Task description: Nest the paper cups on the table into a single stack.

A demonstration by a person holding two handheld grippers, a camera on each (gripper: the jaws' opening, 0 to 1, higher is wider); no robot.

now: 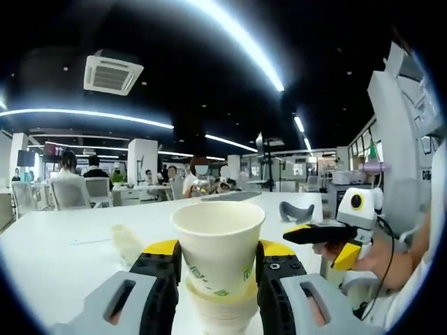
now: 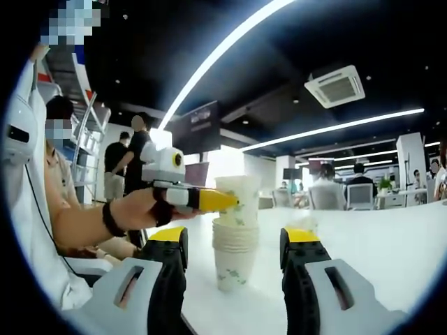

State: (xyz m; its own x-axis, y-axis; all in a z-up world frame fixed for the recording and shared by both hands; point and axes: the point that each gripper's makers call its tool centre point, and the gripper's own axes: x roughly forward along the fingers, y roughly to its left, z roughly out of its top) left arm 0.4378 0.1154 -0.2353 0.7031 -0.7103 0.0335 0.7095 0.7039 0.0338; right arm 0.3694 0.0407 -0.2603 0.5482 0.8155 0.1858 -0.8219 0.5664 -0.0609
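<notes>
1. Centre of the left gripper view: the left gripper has its two yellow-tipped jaws pressed against the sides of a paper cup, which sits partly nested in the top of a stack of cups at the bottom centre of the frame.
2. Right of that view: the right gripper, held in a person's hand, points toward the cup with its jaws close together and nothing seen between them.
3. Behind the cup, a white table spreads across the lower half of the frame.
4. Centre of the right gripper view: the stack of cups stands upright on the table, with the top cup sitting high and not fully seated.
5. The left gripper comes in from the left of that frame, its yellow tip against the top cup.
6. Bottom of that frame: the right gripper has its jaws spread wide either side of the stack, touching nothing.
7. Far right, upper middle: seated people and chairs fill the office background.
</notes>
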